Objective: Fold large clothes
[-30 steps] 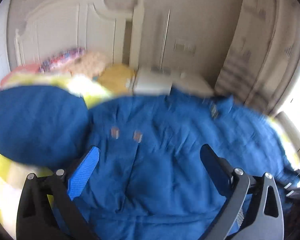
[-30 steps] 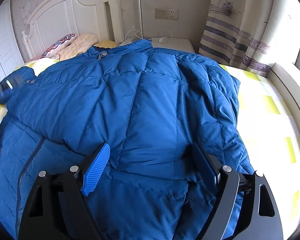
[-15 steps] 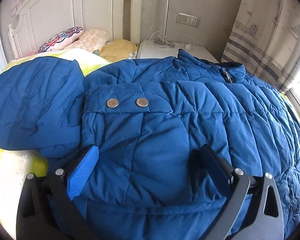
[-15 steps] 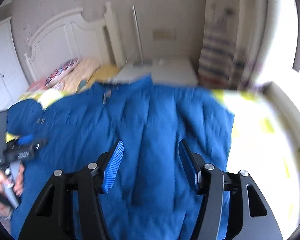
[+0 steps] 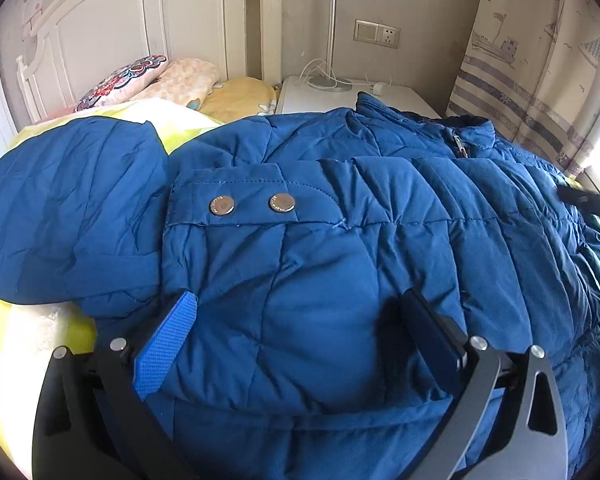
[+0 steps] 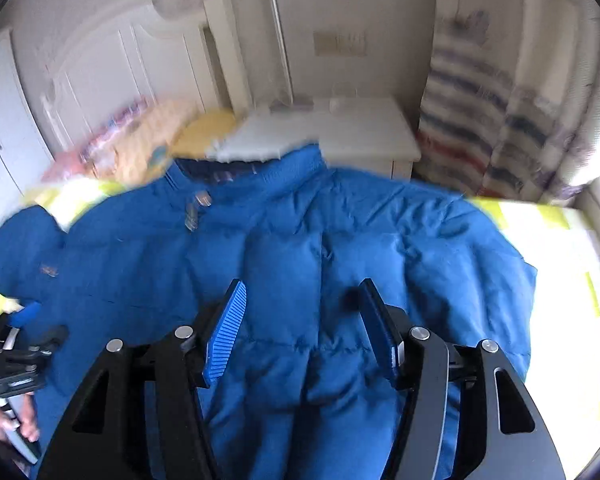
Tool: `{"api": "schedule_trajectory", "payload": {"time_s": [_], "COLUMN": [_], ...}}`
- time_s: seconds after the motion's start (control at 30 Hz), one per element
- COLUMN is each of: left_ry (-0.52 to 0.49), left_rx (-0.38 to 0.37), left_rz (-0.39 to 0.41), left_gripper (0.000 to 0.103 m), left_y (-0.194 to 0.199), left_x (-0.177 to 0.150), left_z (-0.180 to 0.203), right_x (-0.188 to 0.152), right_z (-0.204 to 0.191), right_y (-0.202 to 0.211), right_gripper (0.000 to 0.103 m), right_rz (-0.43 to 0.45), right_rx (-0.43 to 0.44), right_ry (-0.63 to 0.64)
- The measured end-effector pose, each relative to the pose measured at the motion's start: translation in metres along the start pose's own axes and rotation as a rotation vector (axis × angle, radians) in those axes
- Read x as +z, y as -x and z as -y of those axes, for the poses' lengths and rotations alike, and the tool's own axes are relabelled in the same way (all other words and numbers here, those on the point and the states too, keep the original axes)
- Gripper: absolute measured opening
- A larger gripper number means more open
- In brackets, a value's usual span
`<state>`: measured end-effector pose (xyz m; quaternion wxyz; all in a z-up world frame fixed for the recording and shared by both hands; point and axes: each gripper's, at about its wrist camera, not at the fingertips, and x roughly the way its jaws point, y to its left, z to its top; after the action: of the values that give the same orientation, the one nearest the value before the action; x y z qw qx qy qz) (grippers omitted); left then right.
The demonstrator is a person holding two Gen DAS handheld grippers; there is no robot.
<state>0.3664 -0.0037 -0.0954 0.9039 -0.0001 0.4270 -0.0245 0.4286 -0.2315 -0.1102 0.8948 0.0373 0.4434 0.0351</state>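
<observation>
Right gripper (image 6: 302, 322), jaws now half-closed and empty, is lifting away from the blue jacket (image 6: 300, 240); left gripper (image 5: 300, 336), open, is resting on the folded-in sleeve (image 5: 300, 240), suggesting another fold is coming.

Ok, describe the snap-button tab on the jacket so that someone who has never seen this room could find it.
Start from the white headboard and come down to the blue puffer jacket spread over the bed. The snap tab is the flat stitched strip on the folded sleeve ahead of the left gripper. Unlike the quilted panels around it, it carries two round silver snaps side by side.
</observation>
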Motion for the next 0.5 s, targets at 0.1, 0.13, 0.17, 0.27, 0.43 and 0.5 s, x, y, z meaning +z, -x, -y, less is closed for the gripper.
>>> {"api": "schedule_trajectory", "payload": {"time_s": [0.1, 0.13, 0.17, 0.27, 0.43, 0.5], "left_ry": [0.006, 0.006, 0.004, -0.002, 0.010, 0.008], "left_rx": [-0.008, -0.007, -0.004, 0.004, -0.011, -0.009], "left_rz": [0.000, -0.001, -0.001, -0.005, 0.000, -0.001], "left_gripper": [0.101, 0.101, 0.101, 0.101, 0.101, 0.101], "left_y": [-0.001, -0.001, -0.001, -0.002, -0.002, -0.002], "left_x": [0.000, 0.000, 0.000, 0.001, 0.001, 0.001], "left_z": [-0.001, -0.001, -0.001, 0.001, -0.001, -0.001], "right_x": [0.010, 0.013, 0.015, 0.021, 0.021, 0.023], "right_z": [-0.009, -0.010, -0.010, -0.016, -0.017, -0.002], "right_y": [-0.009, -0.005, 0.001, -0.007, -0.016, 0.010], "right_gripper": [0.061, 0.061, 0.061, 0.077, 0.078, 0.079], "right_rz": [-0.031, -0.008, 0.038, 0.047, -0.039, 0.085], "right_rx": [-0.059, -0.056, -0.039, -0.069, -0.076, -0.103], "right_ry": [0.054, 0.033, 0.005, 0.016, 0.036, -0.008]}}
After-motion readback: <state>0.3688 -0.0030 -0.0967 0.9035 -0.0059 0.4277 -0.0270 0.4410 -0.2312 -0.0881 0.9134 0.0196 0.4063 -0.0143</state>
